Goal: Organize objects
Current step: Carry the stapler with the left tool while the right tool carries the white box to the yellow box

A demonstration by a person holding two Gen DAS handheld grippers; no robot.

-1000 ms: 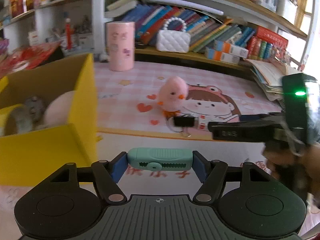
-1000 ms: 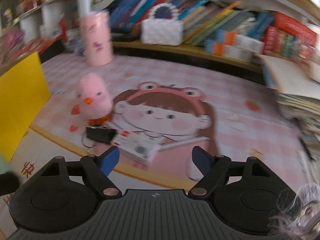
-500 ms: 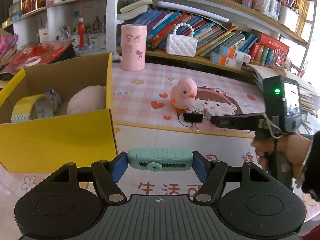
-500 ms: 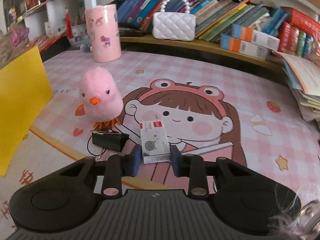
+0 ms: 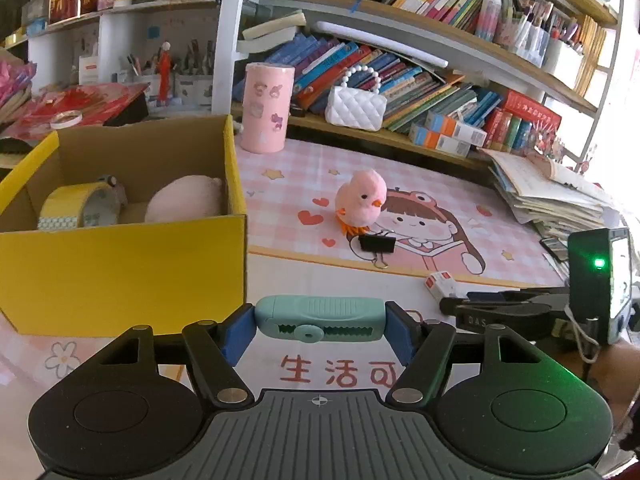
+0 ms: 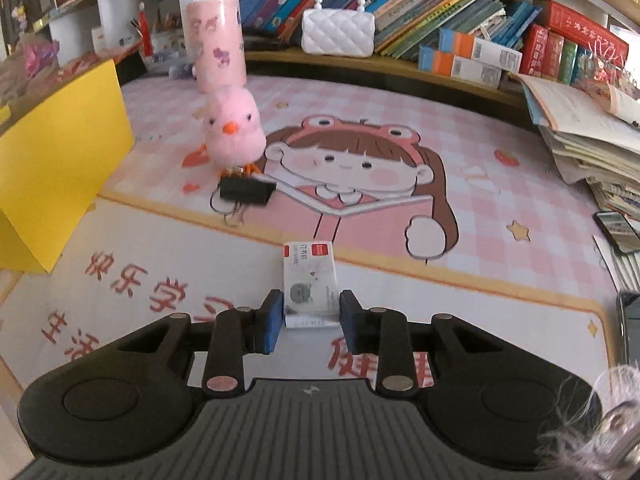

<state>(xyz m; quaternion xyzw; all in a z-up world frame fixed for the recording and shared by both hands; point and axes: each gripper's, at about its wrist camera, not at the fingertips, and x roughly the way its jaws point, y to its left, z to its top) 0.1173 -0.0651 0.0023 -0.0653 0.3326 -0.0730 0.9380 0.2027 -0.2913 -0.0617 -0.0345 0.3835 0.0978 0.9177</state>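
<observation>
**Yellow box waits at the left while both grippers carry small items**

Yellow cardboard forms the box (image 5: 120, 264), which fills the nine o'clock side of the left wrist view; a tape roll (image 5: 78, 210) and a pink plush (image 5: 184, 204) already lie inside it. The left gripper (image 5: 320, 316) is clenched on a mint-green clip (image 5: 318, 314), whose long axis runs crosswise from pad to pad. On the mat (image 5: 460, 216) at about one o'clock stand the pink chick toy (image 5: 360, 204) and, just in front of it, a black binder clip (image 5: 376, 243), both not yet collected.

Further right, the right gripper (image 6: 308, 314) has just been loosening slightly, yet the small white packet (image 6: 310, 280) sits between its pads, apparently gripped at its near end, long axis pointing straight ahead toward twelve o'clock. From this gripper the box (image 6: 60, 176) lies at about ten o'clock.

The box lies near the left gripper, at its ten o'clock, so the green clip probably goes in first, and the packet must cross leftward over the mat.
</observation>
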